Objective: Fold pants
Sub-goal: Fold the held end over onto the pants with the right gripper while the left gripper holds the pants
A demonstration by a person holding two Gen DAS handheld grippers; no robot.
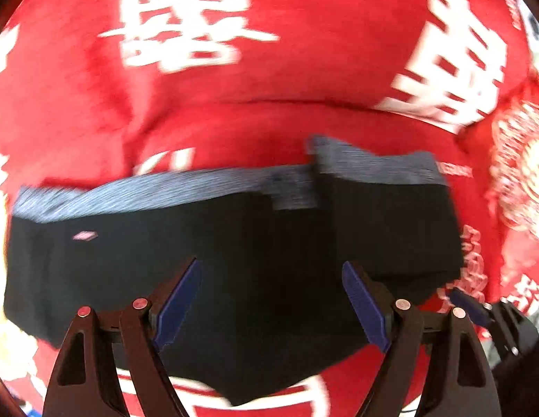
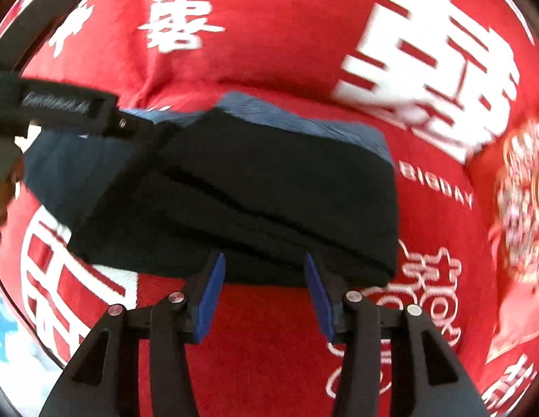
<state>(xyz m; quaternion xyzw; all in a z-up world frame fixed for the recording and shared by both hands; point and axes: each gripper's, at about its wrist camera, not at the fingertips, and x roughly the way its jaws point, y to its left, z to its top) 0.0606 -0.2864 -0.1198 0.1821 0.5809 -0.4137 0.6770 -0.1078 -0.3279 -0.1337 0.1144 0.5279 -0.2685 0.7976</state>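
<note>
Black pants (image 1: 199, 253) with a grey-blue waistband (image 1: 165, 187) lie on a red blanket; their right part is folded over into a thicker stack (image 1: 387, 222). My left gripper (image 1: 271, 271) is open and empty just above the black fabric. In the right wrist view the folded pants (image 2: 269, 191) lie ahead, and my right gripper (image 2: 264, 260) is open and empty at their near edge. The right gripper also shows at the lower right of the left wrist view (image 1: 478, 309), and the left gripper's body (image 2: 67, 104) reaches in from the left.
The red blanket (image 1: 304, 69) with large white characters covers the whole surface and has soft folds and bulges (image 2: 269, 34). White and blue patterned cloth (image 2: 12, 340) shows at the lower left edge.
</note>
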